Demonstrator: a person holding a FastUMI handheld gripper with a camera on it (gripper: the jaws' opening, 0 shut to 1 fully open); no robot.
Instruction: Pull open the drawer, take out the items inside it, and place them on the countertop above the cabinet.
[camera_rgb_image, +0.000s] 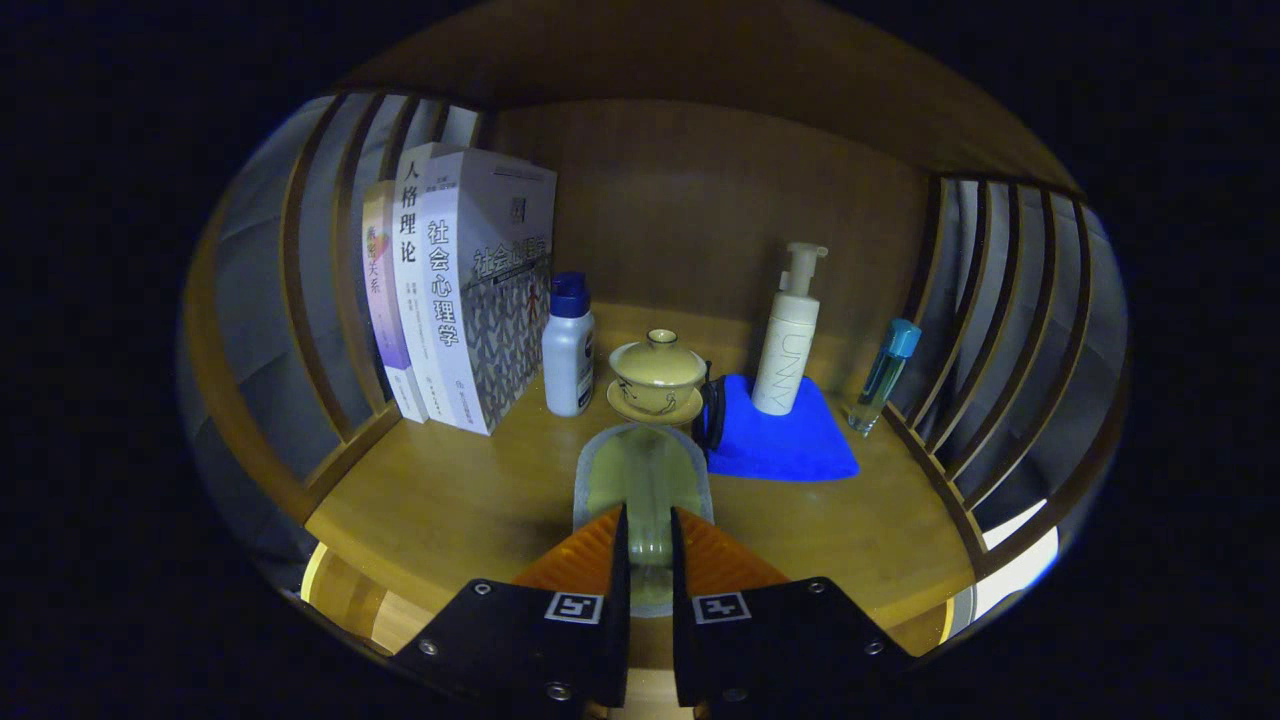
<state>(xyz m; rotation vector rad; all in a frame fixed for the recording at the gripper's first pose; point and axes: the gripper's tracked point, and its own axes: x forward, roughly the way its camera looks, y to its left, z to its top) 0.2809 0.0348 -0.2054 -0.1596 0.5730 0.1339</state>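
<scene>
so the tongs (648, 535) sit at the bottom middle of the frame, nearly closed, both fingers pinching a flat see-through pouch (645, 480) with a pale grey border. The pouch runs from between the fingers out over the wooden bench (450, 500), can't tell if its far end is touching the wood or hanging just above it. Right beyond it, dead centre, there's a yellowish lidded tea cup (657, 372) on its saucer. Left of the cup is a white bottle with a blue cap (568, 350), and further left, upper left of the frame, three books (455, 290) standing upright against the slatted side. Right of the cup there's a blue cloth (780, 440) with a white pump bottle (790, 340) standing on its back part, and some dark thing at the cloth's left edge I can't make out. Far right, a small clear bottle with a teal cap (884, 375) leans by the slats
</scene>
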